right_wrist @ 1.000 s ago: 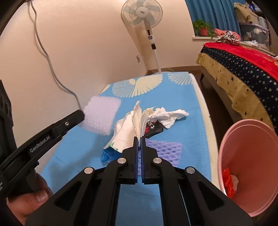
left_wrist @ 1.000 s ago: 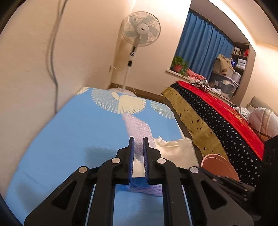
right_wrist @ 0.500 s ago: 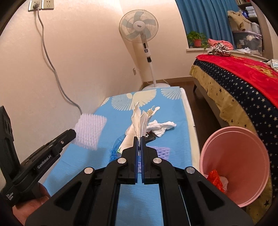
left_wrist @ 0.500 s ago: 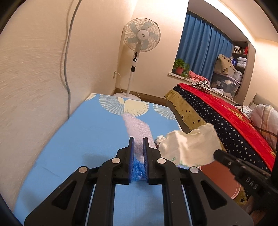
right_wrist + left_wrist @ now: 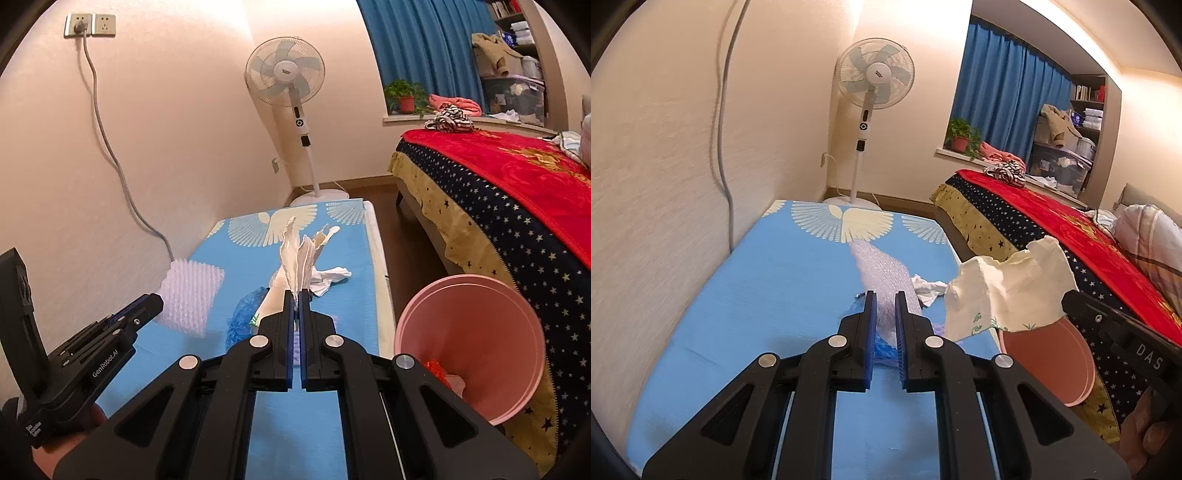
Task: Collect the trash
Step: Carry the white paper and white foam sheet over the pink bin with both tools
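Observation:
My left gripper [image 5: 885, 295] is shut on a sheet of clear bubble wrap [image 5: 882, 273], held above the blue mat [image 5: 768, 295]; the sheet also shows in the right wrist view [image 5: 190, 295]. My right gripper [image 5: 296, 293] is shut on a crumpled white paper wrapper [image 5: 295, 258], which shows in the left wrist view [image 5: 1004, 295] just above the pink bin [image 5: 1052, 358]. In the right wrist view the pink bin [image 5: 476, 332] stands to the right of the mat and holds red and white trash. A white tissue [image 5: 328, 278] and a blue net [image 5: 243, 314] lie on the mat.
A standing fan [image 5: 291, 110] is at the far end of the mat. A bed with a red and starred blanket [image 5: 517, 206] runs along the right. A grey cable [image 5: 122, 173] hangs down the wall on the left.
Both grippers have lifted with their loads. The right gripper with the white wrapper has moved right, toward the pink bin. The bubble wrap rose off the mat.

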Motion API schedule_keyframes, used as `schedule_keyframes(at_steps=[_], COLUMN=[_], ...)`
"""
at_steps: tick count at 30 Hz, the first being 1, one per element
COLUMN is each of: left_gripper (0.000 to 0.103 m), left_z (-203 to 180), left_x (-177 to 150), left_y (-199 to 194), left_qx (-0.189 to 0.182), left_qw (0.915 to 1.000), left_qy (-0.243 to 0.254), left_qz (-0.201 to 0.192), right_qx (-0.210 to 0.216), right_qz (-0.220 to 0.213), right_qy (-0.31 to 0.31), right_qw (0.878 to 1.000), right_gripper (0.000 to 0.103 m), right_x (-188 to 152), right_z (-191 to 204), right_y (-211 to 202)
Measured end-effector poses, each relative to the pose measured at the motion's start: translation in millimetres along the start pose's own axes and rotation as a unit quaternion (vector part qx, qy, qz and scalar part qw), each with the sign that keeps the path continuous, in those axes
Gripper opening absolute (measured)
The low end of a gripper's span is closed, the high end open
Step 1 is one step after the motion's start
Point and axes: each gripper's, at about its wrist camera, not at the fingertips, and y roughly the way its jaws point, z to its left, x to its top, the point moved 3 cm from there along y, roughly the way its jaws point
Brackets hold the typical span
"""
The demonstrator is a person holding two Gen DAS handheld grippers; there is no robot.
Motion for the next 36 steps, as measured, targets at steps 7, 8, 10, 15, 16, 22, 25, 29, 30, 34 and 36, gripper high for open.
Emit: schedule_keyframes(at_steps=[7,8,10,15,16,22,25,29,30,34,36], left_gripper=[0.01,0.01,0.01,0.01,0.01,0.01,0.01,0.01,0.01,0.01,0.01], left_z=[-2.7,-2.9,-2.7,-5.6,-6.8,-18.2,-24.4,-34.8,-37.3,-46.0,-50.8], left_x=[-0.3,-0.1,-2.6,-4.2,-4.2,-4.1,-4.8,-6.6,-7.4,-9.0,-9.5], left_y=[-3.4,-2.9,-4.0,-3.0,-2.4,2.2,5.1,11.6,13.0,18.7,21.9], left_qx=[-0.006,-0.007,-0.01,-0.017,-0.02,-0.031,-0.036,-0.043,-0.045,-0.053,-0.057], left_qw=[1.0,1.0,0.9999,0.9998,0.9998,0.9995,0.9993,0.9989,0.9988,0.9984,0.9981], left_qy=[0.004,0.004,0.004,0.004,0.005,0.009,0.011,0.013,0.013,0.016,0.016], left_qz=[0.0,0.0,0.0,0.001,0.001,0.004,0.005,0.01,0.011,0.014,0.016], right_qx=[-0.01,-0.012,-0.019,-0.035,-0.038,-0.057,-0.068,-0.082,-0.087,-0.106,-0.119], right_qz=[-0.009,-0.01,-0.013,-0.015,-0.015,-0.018,-0.019,-0.02,-0.021,-0.028,-0.031], right_qy=[-0.004,-0.005,-0.01,-0.008,-0.006,0.001,0.004,0.014,0.014,0.015,0.02], right_qw=[1.0,1.0,1.0,0.999,0.999,0.998,0.997,0.996,0.996,0.994,0.992], right_gripper=[0.002,0.002,0.002,0.002,0.002,0.002,0.002,0.002,0.002,0.002,0.002], right_x=[3.2,3.5,3.2,3.8,4.2,5.4,4.4,4.5,4.9,8.1,9.7], right_z=[-4.2,-5.2,-5.3,-13.1,-15.4,-30.0,-37.3,-46.8,-49.6,-62.2,-72.0], right_y=[-13.3,-14.6,-17.5,-21.9,-22.4,-24.4,-25.3,-25.8,-26.6,-28.7,-30.7])
